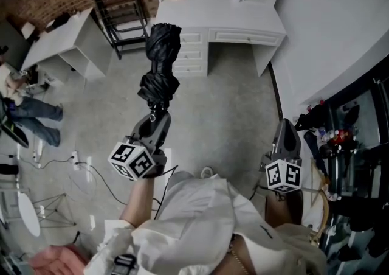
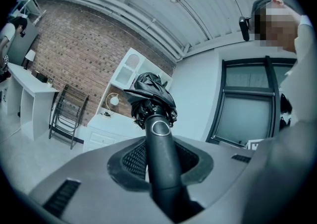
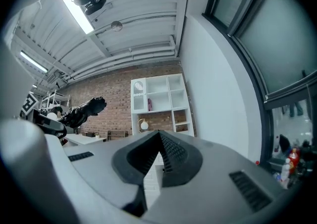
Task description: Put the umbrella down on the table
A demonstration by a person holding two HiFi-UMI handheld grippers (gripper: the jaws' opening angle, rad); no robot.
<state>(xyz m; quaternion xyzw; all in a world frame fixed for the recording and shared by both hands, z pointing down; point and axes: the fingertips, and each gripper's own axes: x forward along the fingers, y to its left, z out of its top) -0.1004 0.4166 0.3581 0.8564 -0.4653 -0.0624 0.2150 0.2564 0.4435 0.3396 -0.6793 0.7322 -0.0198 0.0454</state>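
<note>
Black fabric, folded and bunched, is making up the umbrella (image 1: 161, 55), which is hanging in the air over the floor and not yet lying on any surface. The left gripper (image 1: 157, 115) is clamping its handle (image 2: 161, 163) between both pads, and in the left gripper view the dark shaft is running straight out from between the jaws to the crumpled canopy (image 2: 151, 96). In the head view the long axis is running from the grip at 6 o'clock to the tip at 12 o'clock, roughly level and aimed at the white desk (image 1: 219, 9). That desk is sitting at 12 o'clock from the fingers, beyond the umbrella tip and apart from it. A second white table (image 1: 61, 42) is standing off at 10 o'clock, well to the side of that axis, so the desk is looking like the likelier place to set it down.

The right gripper (image 1: 287, 125) is hanging at 3 o'clock from the left one, well apart from the umbrella, with its jaw tips meeting and nothing between them. From its own view the umbrella (image 3: 84, 111) is showing far over at 9 o'clock. The left hand alone is doing the holding and is the nearer one, so laying the umbrella flat is probably depending on reaching further towards 12 o'clock and lowering the tip end over the desktop before the pads are letting go
</note>
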